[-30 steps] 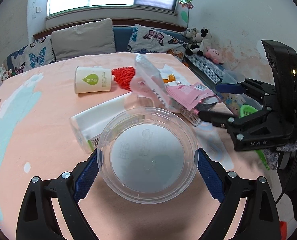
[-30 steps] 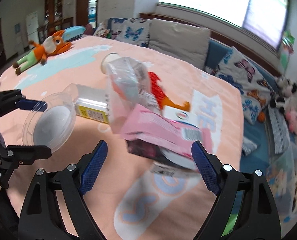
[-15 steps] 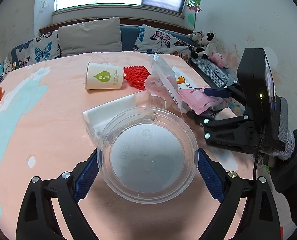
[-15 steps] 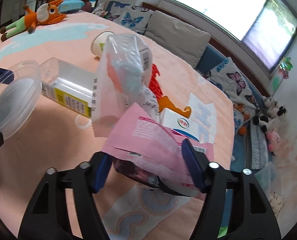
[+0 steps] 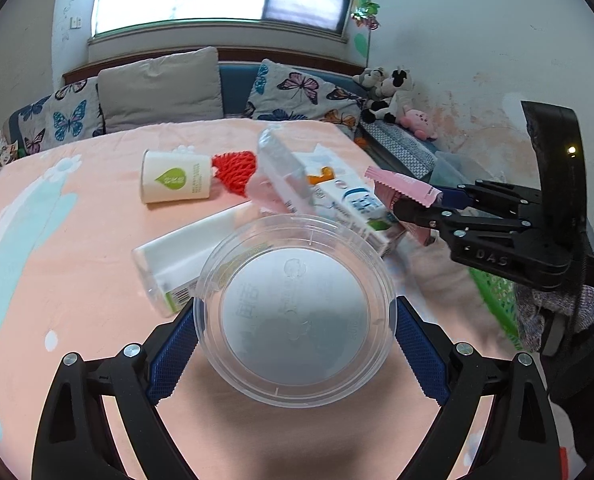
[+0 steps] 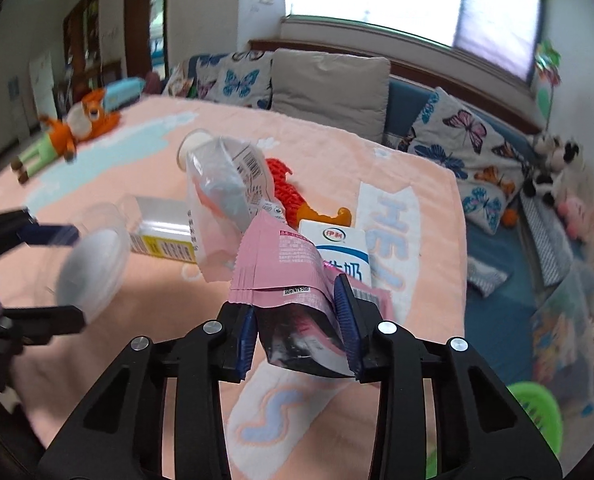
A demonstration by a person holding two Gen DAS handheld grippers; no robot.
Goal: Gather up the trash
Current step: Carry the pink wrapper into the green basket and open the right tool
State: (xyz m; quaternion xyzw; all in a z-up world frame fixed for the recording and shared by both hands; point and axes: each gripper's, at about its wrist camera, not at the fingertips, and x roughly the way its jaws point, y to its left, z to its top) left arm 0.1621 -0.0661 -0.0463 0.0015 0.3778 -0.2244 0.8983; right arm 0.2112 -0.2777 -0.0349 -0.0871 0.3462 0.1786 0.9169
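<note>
We see our left tool [image 5: 295, 334] gripping a clear round tub [image 5: 295, 312] over a peach bedspread [image 5: 69, 264]. Beyond lie a paper cup [image 5: 175, 176], red netting [image 5: 235, 171] and a milk carton [image 5: 353, 208]. Our right tool [image 5: 419, 208] pinches a pink wrapper [image 5: 401, 186].

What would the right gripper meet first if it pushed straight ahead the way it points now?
Probably the white milk carton lying just beyond the pink wrapper that the right gripper is shut on, though the wrapper hides the gap, so depth is uncertain.
</note>
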